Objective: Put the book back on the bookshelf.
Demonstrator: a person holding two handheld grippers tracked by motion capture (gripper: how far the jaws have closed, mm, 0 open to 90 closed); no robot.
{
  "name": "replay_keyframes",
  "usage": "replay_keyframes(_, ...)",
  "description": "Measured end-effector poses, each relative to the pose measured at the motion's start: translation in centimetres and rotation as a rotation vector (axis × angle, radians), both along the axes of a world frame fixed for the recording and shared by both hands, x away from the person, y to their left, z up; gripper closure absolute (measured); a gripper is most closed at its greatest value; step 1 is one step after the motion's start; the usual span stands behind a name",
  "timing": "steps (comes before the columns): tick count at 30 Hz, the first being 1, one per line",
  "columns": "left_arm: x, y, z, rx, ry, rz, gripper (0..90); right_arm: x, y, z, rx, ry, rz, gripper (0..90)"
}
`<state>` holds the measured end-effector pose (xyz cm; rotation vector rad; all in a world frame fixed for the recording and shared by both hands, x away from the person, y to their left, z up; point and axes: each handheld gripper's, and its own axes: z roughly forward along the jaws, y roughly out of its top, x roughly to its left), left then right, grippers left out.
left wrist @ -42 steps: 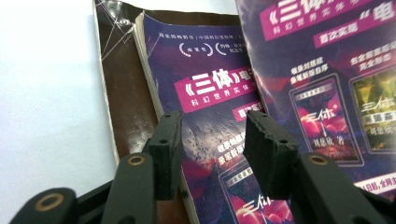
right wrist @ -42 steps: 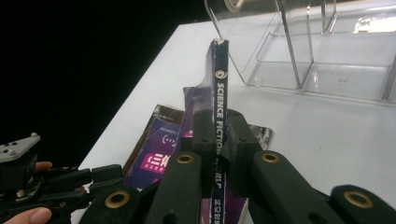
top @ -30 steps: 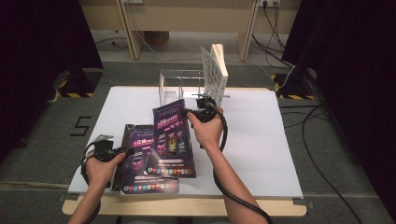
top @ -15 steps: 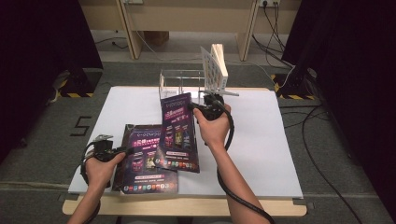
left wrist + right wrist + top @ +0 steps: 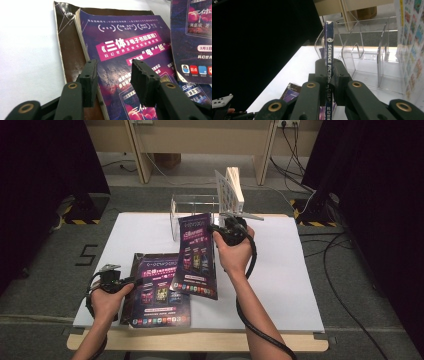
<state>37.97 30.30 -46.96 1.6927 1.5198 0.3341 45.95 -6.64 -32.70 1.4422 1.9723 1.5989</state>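
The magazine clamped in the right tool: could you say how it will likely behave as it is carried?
The magazine is thin and gripped by its spine, so its pages may sag or swing. The glossy cover looks slippery, so it could slide between the pads. It probably weighs little.

The book (image 5: 196, 255) clamped in the right tool (image 5: 223, 229) has a dark purple cover with a magenta band and white lettering; its spine (image 5: 328, 50) is blue with white letters. The book (image 5: 130, 57) under the left tool (image 5: 113, 75) matches, over a brown one (image 5: 68, 50). Both tools are black. The worktop (image 5: 280, 270) is white.
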Motion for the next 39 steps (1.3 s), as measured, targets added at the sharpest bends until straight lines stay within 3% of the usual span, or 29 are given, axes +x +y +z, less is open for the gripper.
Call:
replay_keyframes(10, 0.0, 0.0, 0.2, 0.001, -0.008, 0.0, 56.0, -0.3, -0.3, 1.2, -0.008, -0.046, -0.009, 84.7)
replay_keyframes(28, 0.0, 0.3, 0.5, -0.006, -0.021, 0.004, 56.2, -0.2, -0.5, 3.6, -0.024, -0.145, -0.073, 84.7)
replay_keyframes(39, -0.1, 0.3, 0.5, -0.008, -0.021, 0.002, 56.6, 0.0, -0.9, 4.4, -0.034, -0.181, -0.12, 84.8)
